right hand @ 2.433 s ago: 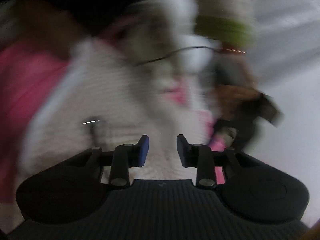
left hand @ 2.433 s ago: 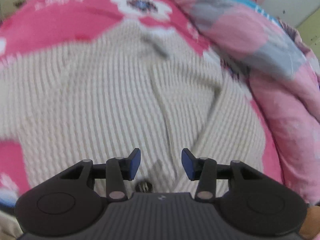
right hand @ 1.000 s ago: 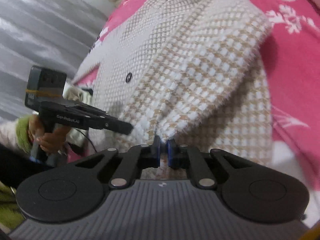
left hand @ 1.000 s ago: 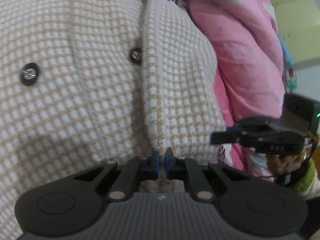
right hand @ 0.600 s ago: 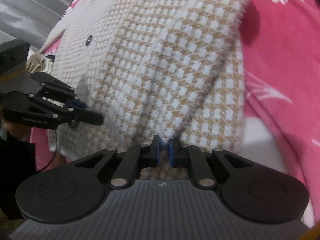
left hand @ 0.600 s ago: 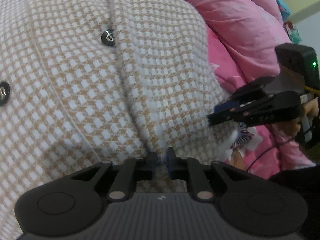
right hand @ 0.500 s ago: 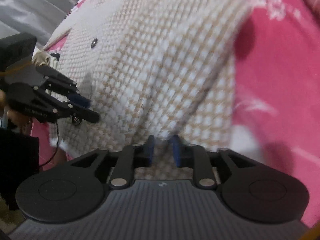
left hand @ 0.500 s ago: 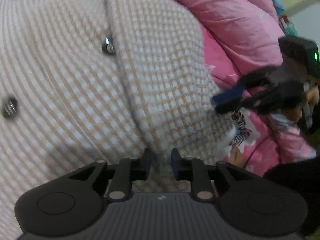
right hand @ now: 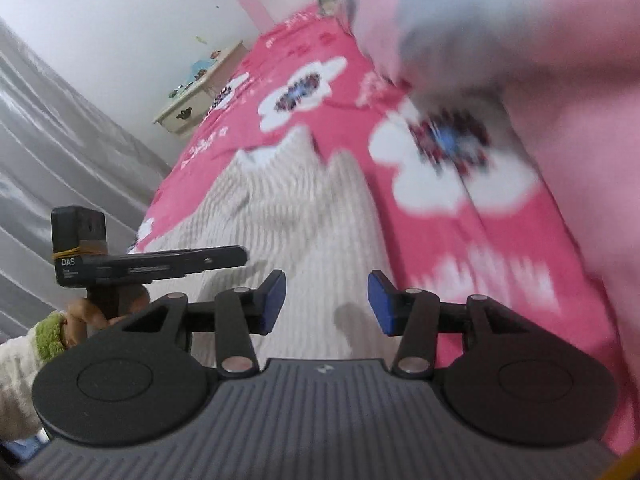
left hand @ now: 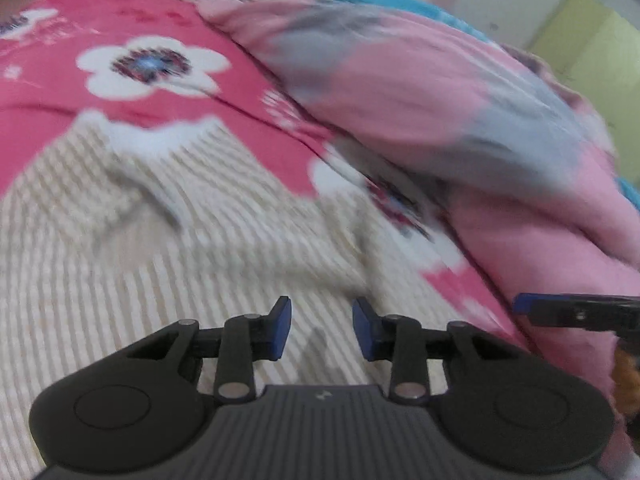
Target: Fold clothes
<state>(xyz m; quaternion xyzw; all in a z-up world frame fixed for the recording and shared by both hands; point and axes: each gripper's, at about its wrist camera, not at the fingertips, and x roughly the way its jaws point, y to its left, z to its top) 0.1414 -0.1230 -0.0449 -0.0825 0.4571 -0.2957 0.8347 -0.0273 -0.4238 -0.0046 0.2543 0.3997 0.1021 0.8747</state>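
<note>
Two claws hang over a bed, each with its jaws opening and nothing pinched between the blue pads. The left claw (left hand: 321, 328) points down at a cream-and-tan knitted cardigan (left hand: 160, 240), which lies spread on the pink flowered bedspread (left hand: 152, 64); the knit shows through the gap between its fingers, but the pads stand clear of it. The right claw (right hand: 326, 302) is parted wider, and below it the same cardigan (right hand: 304, 208) runs away toward the far end of the bed, its pale edge lying on the pink flowered bedspread (right hand: 500, 240). In the right wrist view the left claw (right hand: 240, 256) appears side-on at the left, held by a hand (right hand: 100, 312) with a green cuff (right hand: 48, 340) at the wrist. In the left wrist view the right claw's blue tip (left hand: 524, 304) pokes in from the right edge. A bunched pink quilt (left hand: 440, 92) is heaped along the bed's right side, just beside the cardigan. A small cream dresser (right hand: 200, 92) stands off the bed's far left corner, near a grey curtain (right hand: 60, 160). Both views are blurred.
</note>
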